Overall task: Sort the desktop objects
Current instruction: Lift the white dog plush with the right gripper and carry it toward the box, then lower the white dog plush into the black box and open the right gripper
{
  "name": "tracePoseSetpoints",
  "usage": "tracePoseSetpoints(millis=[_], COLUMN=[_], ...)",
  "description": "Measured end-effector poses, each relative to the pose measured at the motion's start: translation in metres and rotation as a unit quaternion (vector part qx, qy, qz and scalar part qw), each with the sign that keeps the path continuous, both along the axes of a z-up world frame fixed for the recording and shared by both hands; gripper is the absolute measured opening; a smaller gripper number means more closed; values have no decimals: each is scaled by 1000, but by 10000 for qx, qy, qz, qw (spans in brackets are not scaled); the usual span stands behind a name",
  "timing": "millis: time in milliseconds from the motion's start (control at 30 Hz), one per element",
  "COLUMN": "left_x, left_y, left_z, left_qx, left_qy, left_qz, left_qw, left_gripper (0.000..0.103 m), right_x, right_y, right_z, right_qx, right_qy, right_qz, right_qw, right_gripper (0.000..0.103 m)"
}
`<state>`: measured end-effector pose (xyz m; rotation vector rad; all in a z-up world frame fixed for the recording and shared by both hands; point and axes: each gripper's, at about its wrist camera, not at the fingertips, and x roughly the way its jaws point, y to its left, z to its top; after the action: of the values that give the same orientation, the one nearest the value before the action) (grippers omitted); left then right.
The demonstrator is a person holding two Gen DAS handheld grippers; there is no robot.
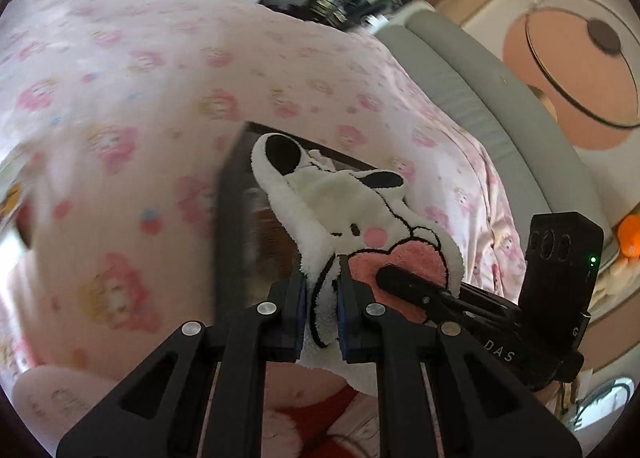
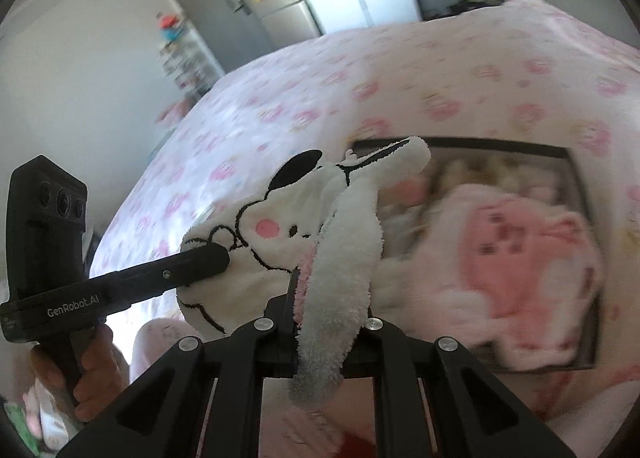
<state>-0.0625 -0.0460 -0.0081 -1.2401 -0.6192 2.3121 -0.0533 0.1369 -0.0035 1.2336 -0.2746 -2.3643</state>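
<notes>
A white plush cloth with a dog's face, black ears and a pink heart hangs between both grippers above the bed. My left gripper is shut on its lower edge. The right gripper grips the pink heart part from the right. In the right wrist view the same cloth drapes over my right gripper, which is shut on it with its pads mostly hidden. The left gripper pinches the cloth's left edge there. Behind it lies a dark-rimmed box holding pink and cream plush items.
A pink flower-print bedsheet covers the bed under everything. A grey padded bed edge runs along the right, with a white and peach surface beyond. A hand holds the left gripper's handle. A fridge stands far back.
</notes>
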Motion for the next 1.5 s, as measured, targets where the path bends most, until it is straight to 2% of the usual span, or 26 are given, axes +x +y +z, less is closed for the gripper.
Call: tracePoseSetpoints(millis=[167, 233, 333, 433, 500, 567, 667, 733, 833, 933, 1033, 1200, 1300, 1333, 1400, 1500], left_x=[-27, -35, -49, -54, -51, -49, -49, -51, -56, -65, -68, -64, -60, -60, -59, -52], left_y=[44, 52, 59, 63, 63, 58, 51, 55, 70, 86, 92, 84, 77, 73, 67, 64], left_z=[8, 6, -15, -46, -59, -60, -48, -37, -34, -46, -62, -66, -70, -72, -73, -58], left_qx=[-330, -382, -661, -1157, -1496, -1625, -1529, -1428, -1245, -1210, -1371, -1545, -1833, -1927, -1805, -1643], left_qy=[210, 174, -145, -616, -819, -875, -727, -459, -303, -378, -601, -708, -781, -815, -870, -630], left_qz=[-175, -141, 6, 24, 21, 73, 208, 237, 42, -110, -53, 147, 344, 420, 478, 508], left_qw=[9991, 9990, 9977, 9914, 9854, 9828, 9854, 9884, 9918, 9919, 9887, 9853, 9793, 9770, 9785, 9831], left_gripper=[11, 11, 12, 13, 18, 23, 29, 30, 30, 30, 30, 33, 36, 44, 44, 41], right_x=[-16, -29, -58, -81, -84, -80, -68, -64, -60, -56, -56, -57, -60, -60, -56, -48], right_y=[43, 51, 58, 67, 79, 91, 102, 98, 85, 76, 73, 70, 58, 53, 46, 58], right_z=[8, 4, -25, -63, -66, -55, -37, -32, -35, -45, -55, -62, -65, -67, -65, -52], right_qx=[11, 60, 264, 507, 101, -56, 129, 277, 400, 407, 609, 504, 502, 587, 837, 668], right_qy=[268, 307, 47, -542, -529, -275, 356, 527, 448, 234, 224, 94, 62, 87, 249, 536], right_qz=[-246, -229, -195, -176, -205, -410, -920, -981, -665, -376, -312, -174, -20, 0, 23, -260], right_qw=[9993, 9992, 9995, 9971, 9983, 9988, 9950, 9934, 9960, 9982, 9974, 9985, 9987, 9982, 9962, 9960], right_gripper=[10, 10, 11, 22, 26, 29, 34, 34, 34, 34, 34, 34, 37, 37, 36, 36])
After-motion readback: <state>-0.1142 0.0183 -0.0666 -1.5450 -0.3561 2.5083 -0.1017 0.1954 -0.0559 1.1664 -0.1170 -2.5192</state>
